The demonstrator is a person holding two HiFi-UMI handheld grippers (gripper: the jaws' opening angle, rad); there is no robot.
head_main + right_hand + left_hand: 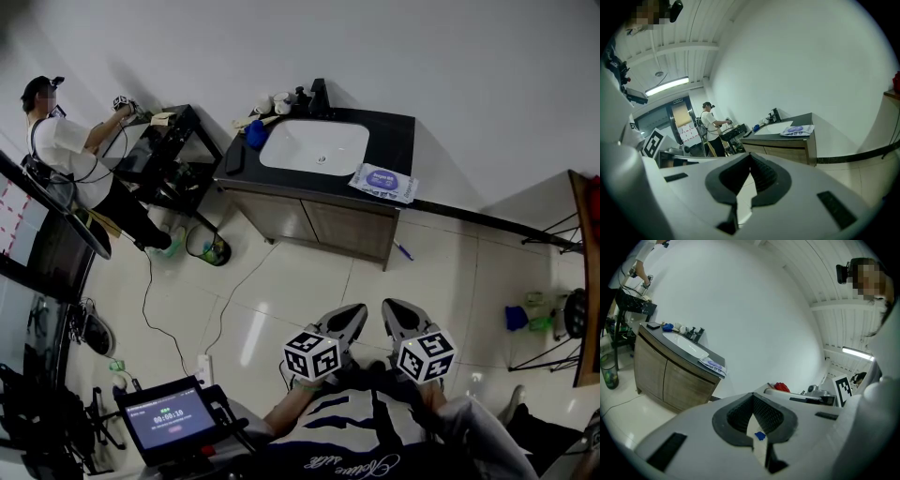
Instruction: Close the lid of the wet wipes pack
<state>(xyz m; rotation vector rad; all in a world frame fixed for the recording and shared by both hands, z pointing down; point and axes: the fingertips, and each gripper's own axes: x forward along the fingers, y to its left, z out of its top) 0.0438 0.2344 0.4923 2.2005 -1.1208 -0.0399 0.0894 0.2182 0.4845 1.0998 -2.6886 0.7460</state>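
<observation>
Across the tiled floor, vanity counter: carries the wet wipes pack at its right front corner, just beside the sink.
Wet wipes pack: lies flat, purple label up, long axis along the counter's front edge; lid too small to judge open or shut, so progress is unsettled.
Left gripper, right gripper: well apart from it, jaws pressed together, empty.

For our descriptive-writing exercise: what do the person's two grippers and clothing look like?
The left gripper and right gripper have pale grey shells that taper forward, with black ribbed pads inside. Each carries a cube printed with black-and-white square markers. The person wears a dark top with white patterning.
</observation>
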